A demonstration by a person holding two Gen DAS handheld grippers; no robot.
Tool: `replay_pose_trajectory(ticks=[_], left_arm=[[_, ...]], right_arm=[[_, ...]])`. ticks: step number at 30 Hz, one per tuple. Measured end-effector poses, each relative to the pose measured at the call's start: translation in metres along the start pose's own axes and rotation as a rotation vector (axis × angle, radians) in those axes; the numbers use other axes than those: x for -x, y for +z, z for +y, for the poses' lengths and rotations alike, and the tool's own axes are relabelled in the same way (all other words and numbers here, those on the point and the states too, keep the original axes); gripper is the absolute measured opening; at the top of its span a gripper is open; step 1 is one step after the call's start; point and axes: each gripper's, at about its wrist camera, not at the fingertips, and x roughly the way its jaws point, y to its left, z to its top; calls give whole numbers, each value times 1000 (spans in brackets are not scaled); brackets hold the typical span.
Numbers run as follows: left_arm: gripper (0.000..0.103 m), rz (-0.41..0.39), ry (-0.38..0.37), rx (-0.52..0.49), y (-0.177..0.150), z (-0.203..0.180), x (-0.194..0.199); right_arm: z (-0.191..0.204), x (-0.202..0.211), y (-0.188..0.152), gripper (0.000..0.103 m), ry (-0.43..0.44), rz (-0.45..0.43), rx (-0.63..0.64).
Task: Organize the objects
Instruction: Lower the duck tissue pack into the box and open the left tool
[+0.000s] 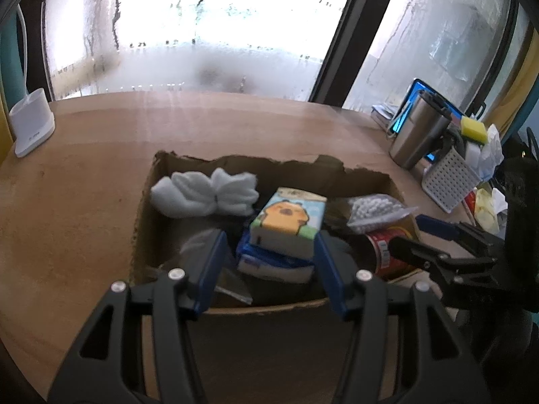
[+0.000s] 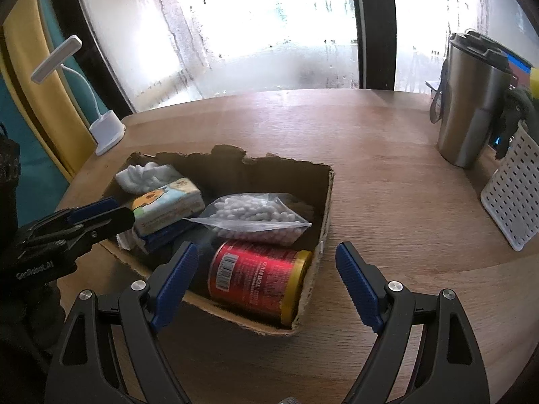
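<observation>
A torn cardboard box (image 1: 145, 222) (image 2: 323, 222) stands on the round wooden table. In it lie a white rolled cloth (image 1: 205, 193) (image 2: 145, 175), a cartoon tissue pack (image 1: 289, 222) (image 2: 168, 202) stacked on a blue pack (image 1: 269, 259), a bag of white beads (image 1: 374, 210) (image 2: 256, 217) and a red can (image 1: 384, 252) (image 2: 259, 279) on its side. My left gripper (image 1: 267, 239) (image 2: 123, 210) is open over the box's near side. The tissue pack's near end lies between its fingers, with a gap on the left. My right gripper (image 2: 266, 249) (image 1: 407, 232) hangs open above the red can.
A steel tumbler (image 1: 417, 128) (image 2: 471, 107) and a white perforated basket (image 1: 448, 175) (image 2: 512, 195) with a yellow sponge (image 1: 473, 129) stand at the right. A white lamp base (image 1: 32, 124) (image 2: 107, 131) sits at the far left edge. A fogged window runs behind the table.
</observation>
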Motion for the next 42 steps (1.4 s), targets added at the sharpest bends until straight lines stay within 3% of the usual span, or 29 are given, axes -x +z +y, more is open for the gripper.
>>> replay_pose_trajectory(ticks=[13, 30, 42], left_arm=[[56, 30, 73, -20, 6, 3, -21], [56, 21, 71, -104, 19, -35, -36], [56, 8, 25, -163, 27, -49, -40]], right_arm=[[-4, -4, 0, 86, 4, 5, -9], [-18, -6, -4, 86, 1, 13, -35], [-23, -6, -4, 86, 2, 8, -49]])
